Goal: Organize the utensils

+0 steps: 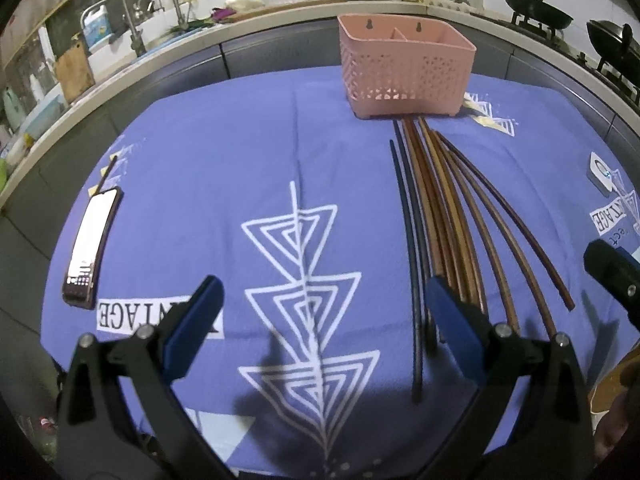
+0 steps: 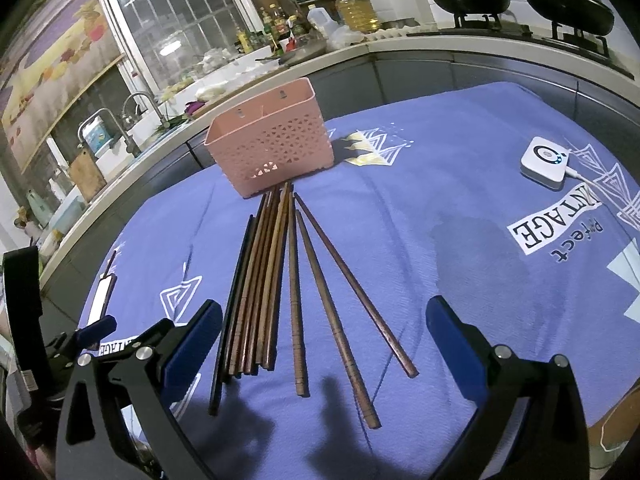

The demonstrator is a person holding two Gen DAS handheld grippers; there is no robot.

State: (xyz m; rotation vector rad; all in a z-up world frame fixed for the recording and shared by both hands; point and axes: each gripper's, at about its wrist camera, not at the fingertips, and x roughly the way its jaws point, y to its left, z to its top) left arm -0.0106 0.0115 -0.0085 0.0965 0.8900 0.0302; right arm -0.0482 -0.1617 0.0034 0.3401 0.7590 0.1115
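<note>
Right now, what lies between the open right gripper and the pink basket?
In the right wrist view, only the chopsticks lie fanned on the blue cloth between the right gripper and the pink basket, their far tips reaching its base.

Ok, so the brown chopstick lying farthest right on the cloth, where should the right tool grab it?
Grip the rightmost chopstick at its thick near end, coming down from above with the open right tool straddling it. It lies flat and apart from the others, so there is room on both sides.

One pink basket [image 2: 272,148], roughly ten chopsticks [image 2: 260,280] (bundle overlaps), one phone [image 1: 90,248].
</note>
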